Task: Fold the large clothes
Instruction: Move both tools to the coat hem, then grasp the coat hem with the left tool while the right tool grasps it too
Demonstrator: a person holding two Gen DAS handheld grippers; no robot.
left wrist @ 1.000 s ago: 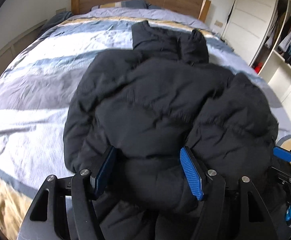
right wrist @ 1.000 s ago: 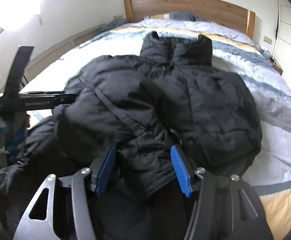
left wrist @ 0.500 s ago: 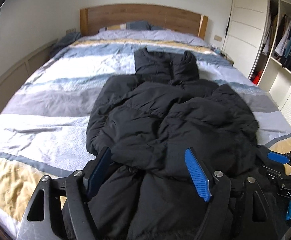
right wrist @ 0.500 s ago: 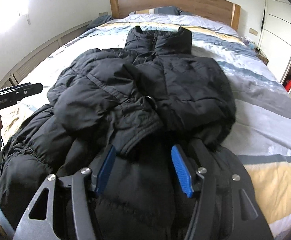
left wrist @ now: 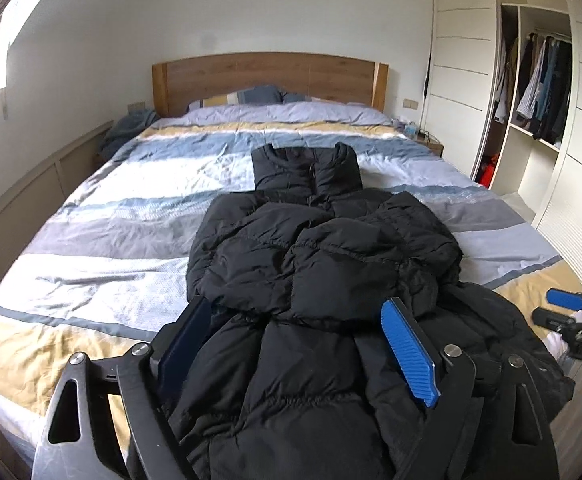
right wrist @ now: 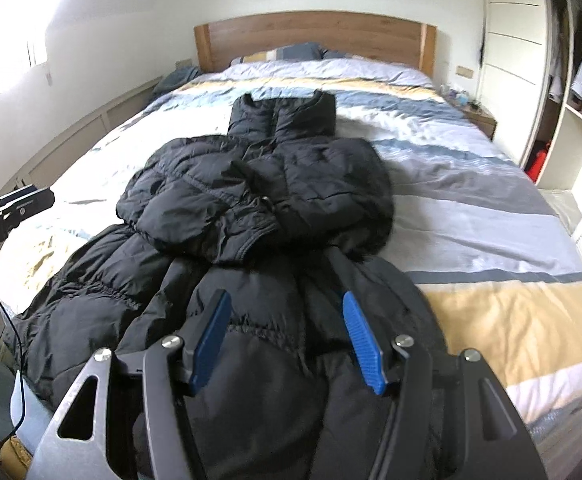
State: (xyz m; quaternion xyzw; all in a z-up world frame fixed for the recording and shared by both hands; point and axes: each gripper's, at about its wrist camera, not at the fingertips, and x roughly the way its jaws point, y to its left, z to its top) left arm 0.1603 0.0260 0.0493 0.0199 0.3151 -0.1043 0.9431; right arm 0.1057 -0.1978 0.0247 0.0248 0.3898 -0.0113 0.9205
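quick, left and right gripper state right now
Left hand-held gripper: open, holding nothing, over the black puffer coat.
Right hand-held gripper: open, holding nothing, over the same coat.

Black left gripper and right gripper, ribbed blue pads, silver screws.

Left gripper: jaws spread wide, blue ribbed pad on the right finger facing inward, dark pad on the left finger angled outward; nothing is clamped between them. Right gripper: jaws likewise parted, both blue pads turned toward each other, with a free gap between. The two tools are held side by side and well apart, each one's finger ends showing at the outer edge of the other's view, both pointing forward.
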